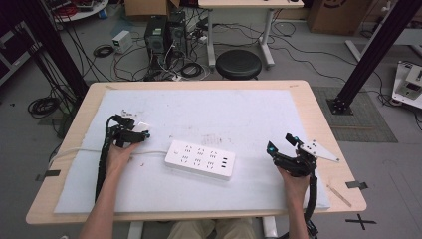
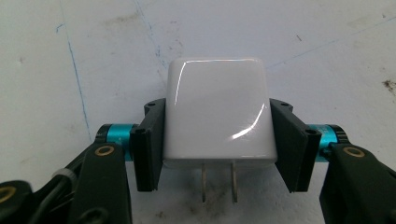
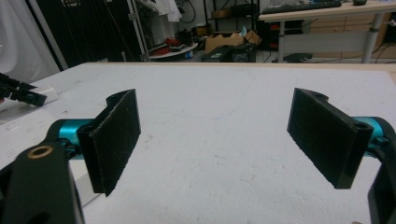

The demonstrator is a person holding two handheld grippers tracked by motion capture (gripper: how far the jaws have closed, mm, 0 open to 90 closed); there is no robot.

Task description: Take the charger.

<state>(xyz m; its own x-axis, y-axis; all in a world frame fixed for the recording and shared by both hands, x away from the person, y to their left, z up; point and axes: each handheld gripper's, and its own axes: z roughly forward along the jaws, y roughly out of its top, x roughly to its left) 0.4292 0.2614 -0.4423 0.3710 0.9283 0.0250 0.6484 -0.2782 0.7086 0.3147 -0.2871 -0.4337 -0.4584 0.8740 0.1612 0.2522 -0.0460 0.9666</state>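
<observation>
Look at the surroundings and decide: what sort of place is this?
Probably a lab or workshop for recording: computer towers and loose cables lie on the floor, black frame posts flank the table, and cardboard boxes stand behind.

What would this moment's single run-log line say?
left gripper: shut on white charger | right gripper: open, empty | power strip: mid-table

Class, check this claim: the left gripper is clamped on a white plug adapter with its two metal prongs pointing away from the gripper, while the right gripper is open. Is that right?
One detail is wrong. The left gripper view shows the white plug adapter clamped in the left gripper with its two prongs pointing back toward the gripper, not away. The right gripper is open, as stated.
</observation>
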